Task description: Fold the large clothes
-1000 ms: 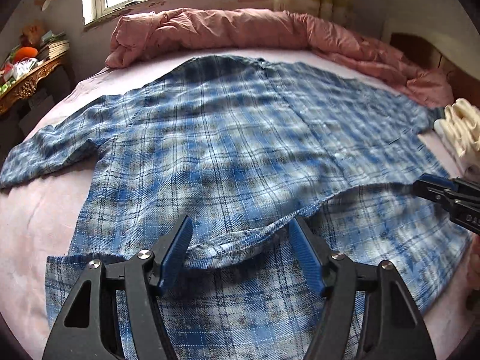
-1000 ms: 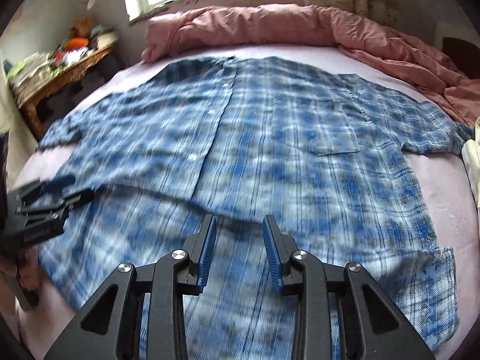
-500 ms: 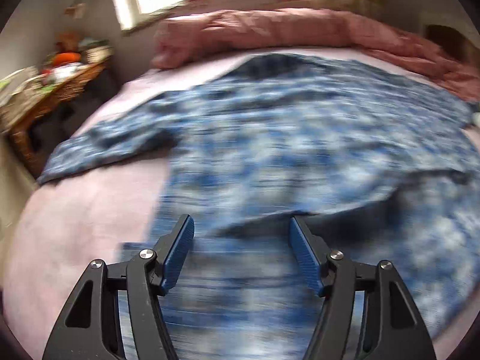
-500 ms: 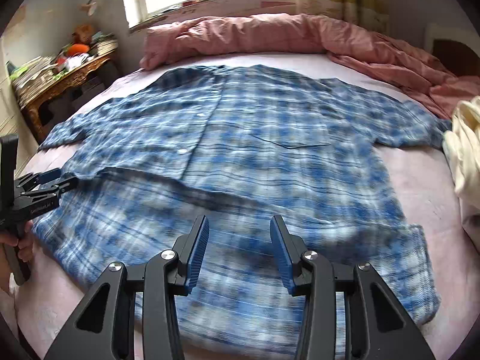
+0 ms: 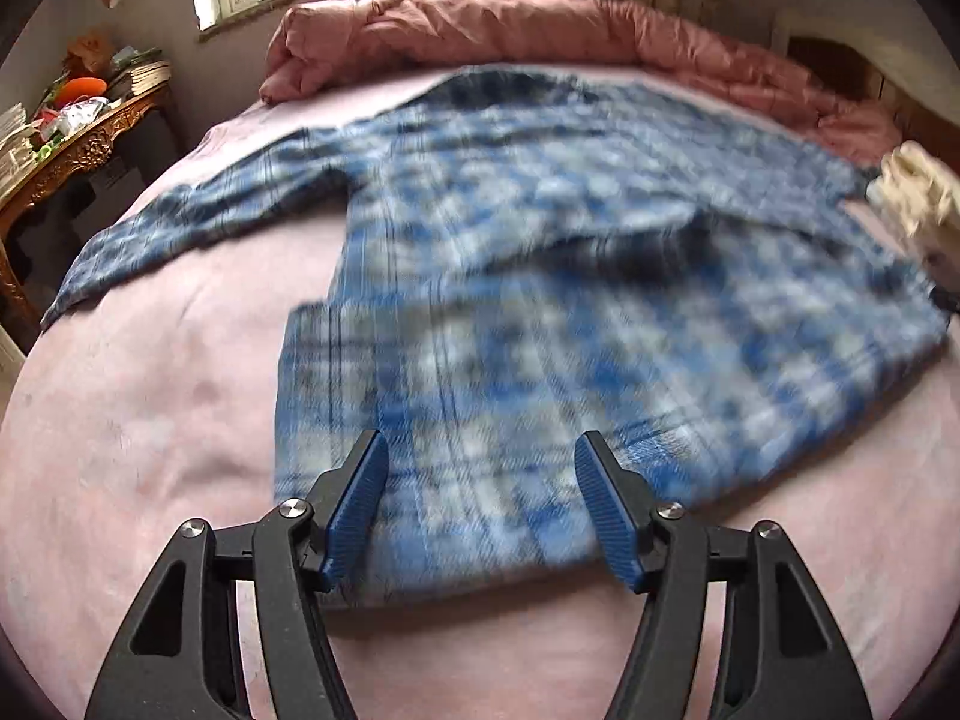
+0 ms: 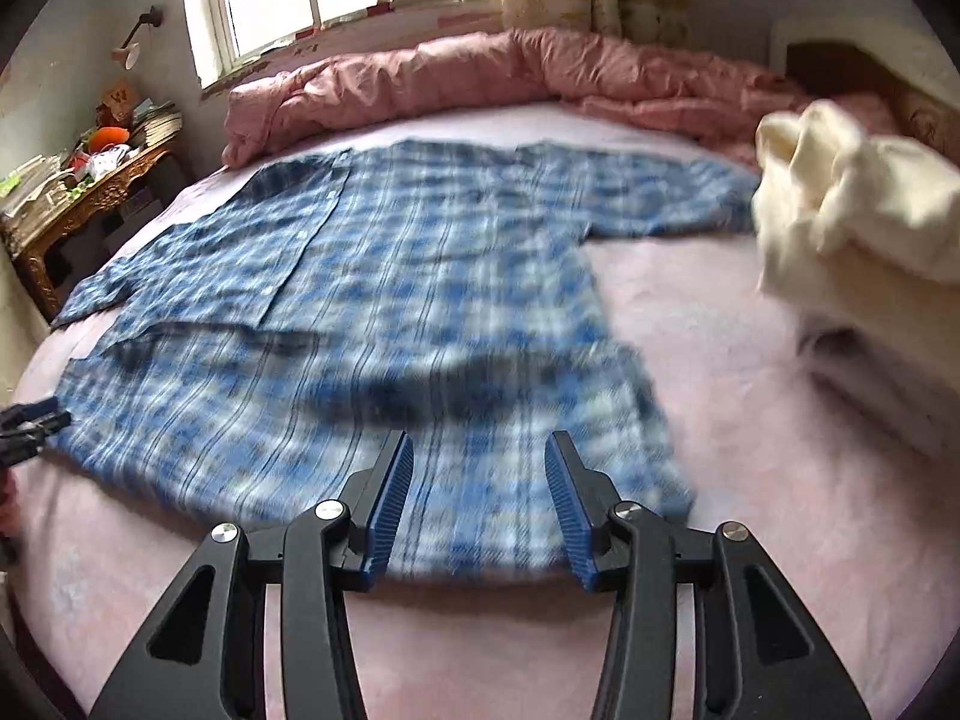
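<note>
A blue plaid shirt (image 5: 540,240) lies spread on the pink bed (image 5: 150,420), its lower part folded up over the body. My left gripper (image 5: 483,441) hovers open above the near folded edge, close to the shirt's left corner, with nothing pinched. In the right wrist view the same shirt (image 6: 390,300) fills the middle. My right gripper (image 6: 480,438) hangs over its near right corner, jaws opening, and the cloth lies below them, not gripped. The left gripper (image 6: 30,426) shows at the far left edge of that view. Both views are motion-blurred.
A rolled pink duvet (image 5: 540,18) runs along the far side of the bed under the window. A cream garment (image 6: 840,210) is heaped at the right. A carved wooden side table (image 5: 78,144) piled with clutter stands at the left. Bare sheet lies near me.
Both grippers have drawn back toward the near edge of the bed, the left one sliding left and the right one right. The right jaws have widened. The shirt lies still.
</note>
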A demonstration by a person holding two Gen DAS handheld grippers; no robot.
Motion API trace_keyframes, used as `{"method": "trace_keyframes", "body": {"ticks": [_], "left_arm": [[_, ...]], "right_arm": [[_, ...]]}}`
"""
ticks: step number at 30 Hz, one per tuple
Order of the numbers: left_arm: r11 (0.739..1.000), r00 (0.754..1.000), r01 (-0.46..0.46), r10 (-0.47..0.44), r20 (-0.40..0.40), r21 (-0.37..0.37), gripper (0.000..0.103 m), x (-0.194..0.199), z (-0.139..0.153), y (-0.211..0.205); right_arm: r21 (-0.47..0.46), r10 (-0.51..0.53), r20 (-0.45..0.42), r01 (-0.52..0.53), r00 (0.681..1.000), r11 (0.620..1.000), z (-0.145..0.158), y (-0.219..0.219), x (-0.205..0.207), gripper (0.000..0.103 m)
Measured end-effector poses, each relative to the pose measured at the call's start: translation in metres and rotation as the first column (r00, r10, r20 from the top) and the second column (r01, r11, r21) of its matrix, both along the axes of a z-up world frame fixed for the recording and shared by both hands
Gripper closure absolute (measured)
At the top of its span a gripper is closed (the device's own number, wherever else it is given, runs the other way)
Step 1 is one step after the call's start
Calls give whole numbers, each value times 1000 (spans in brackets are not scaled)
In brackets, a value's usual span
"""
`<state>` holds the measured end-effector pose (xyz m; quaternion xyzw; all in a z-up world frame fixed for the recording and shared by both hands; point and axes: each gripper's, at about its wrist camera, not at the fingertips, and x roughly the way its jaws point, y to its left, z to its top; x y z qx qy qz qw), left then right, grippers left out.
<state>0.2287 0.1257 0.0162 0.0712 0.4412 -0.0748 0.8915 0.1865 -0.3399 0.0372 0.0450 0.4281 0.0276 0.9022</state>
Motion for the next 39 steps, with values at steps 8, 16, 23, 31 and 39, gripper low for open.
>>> {"method": "trace_keyframes", "body": {"ticks": [8,16,23,31,39], "left_arm": [[990,995,-96,94,23,103,29,-15,0,21],[971,972,-230,232,27,-65,18,-28,16,68],[925,971,-237,218,-95,-297,75,-26,8,89],[970,982,-187,181,-50,-155,95,-26,8,63],[974,974,-224,223,43,34,97,-25,13,51]], "right_arm": [[14,-36,-29,36,999,999,-14,-30,-14,55],[11,-111,71,110,991,994,9,-45,-35,53],[218,-217,-5,213,976,952,-4,-82,-37,47],[133,-150,-14,151,989,980,-19,-64,-24,92],[43,-172,53,170,984,984,-3,-57,-34,94]]}}
